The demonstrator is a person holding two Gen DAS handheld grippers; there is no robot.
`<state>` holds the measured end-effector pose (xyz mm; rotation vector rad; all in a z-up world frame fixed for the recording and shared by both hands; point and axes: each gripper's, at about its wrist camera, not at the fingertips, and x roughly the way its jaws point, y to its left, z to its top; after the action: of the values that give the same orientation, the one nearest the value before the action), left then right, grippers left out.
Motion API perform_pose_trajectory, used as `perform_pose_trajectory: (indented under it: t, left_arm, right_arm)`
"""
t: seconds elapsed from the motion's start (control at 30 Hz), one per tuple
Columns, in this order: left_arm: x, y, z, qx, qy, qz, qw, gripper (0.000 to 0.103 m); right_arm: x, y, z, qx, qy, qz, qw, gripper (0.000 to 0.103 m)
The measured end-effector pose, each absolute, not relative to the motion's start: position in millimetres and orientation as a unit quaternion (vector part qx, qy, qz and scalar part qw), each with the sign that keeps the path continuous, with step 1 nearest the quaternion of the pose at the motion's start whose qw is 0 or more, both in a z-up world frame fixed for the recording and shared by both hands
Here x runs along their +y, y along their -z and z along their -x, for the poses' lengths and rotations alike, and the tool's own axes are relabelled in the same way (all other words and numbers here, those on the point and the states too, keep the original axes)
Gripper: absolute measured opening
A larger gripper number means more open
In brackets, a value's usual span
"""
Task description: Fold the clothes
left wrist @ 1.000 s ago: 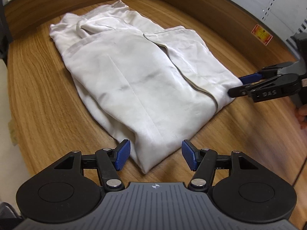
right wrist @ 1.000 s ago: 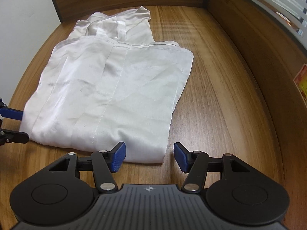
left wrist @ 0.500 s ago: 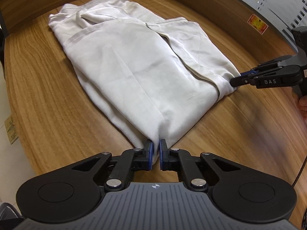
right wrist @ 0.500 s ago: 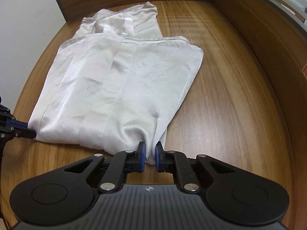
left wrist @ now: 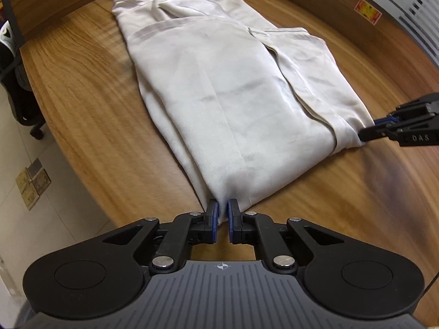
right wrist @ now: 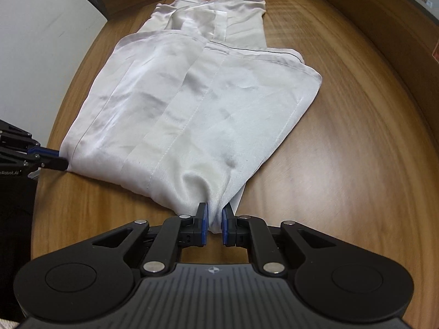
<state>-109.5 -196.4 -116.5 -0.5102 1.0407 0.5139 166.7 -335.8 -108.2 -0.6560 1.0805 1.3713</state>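
A white satin garment (left wrist: 227, 87) lies partly folded on the wooden table (left wrist: 90, 126), its collar end far from me. My left gripper (left wrist: 222, 213) is shut on the near left corner of the garment. In the right wrist view the same garment (right wrist: 197, 104) stretches away, and my right gripper (right wrist: 214, 219) is shut on its near right corner, the cloth bunched between the blue pads. The right gripper (left wrist: 384, 130) also shows at the right edge of the left wrist view. The left gripper (right wrist: 50, 160) appears at the left edge of the right wrist view.
A raised wooden rim (right wrist: 384, 8) borders the table at the back and right. A red sticker (left wrist: 367, 12) sits on that rim. A black office chair (left wrist: 19, 63) stands on the floor beyond the table's left edge. Bare wood (right wrist: 356, 164) lies right of the garment.
Both grippers went from open around the garment's near corners to shut on them. The pinched hem is now drawn slightly toward me, and the cloth bunches at each grip.
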Motion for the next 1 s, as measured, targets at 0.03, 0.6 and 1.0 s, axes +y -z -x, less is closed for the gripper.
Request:
perform_pose_trajectory:
  t: [0.03,0.6,1.0]
  left_arm:
    - [-192.0,116.5,112.8,0.490,-0.235,0.233,0.806,0.009]
    - [-90.1,112.2,150.7,0.544,-0.143,0.146,0.814,0.009]
    - [-16.9,107.3,163.8,0.547,-0.050,0.035,0.835,0.010]
  right_arm:
    - [-337.1,108.0,-159.7,0.469,-0.586,0.278,0.600,0.011]
    - [-309.2,105.8,-39.1,0.542,-0.471,0.144,0.681,0.016]
    - [-255.2,105.0,40.2,0.567,-0.379,0.042,0.730,0.016]
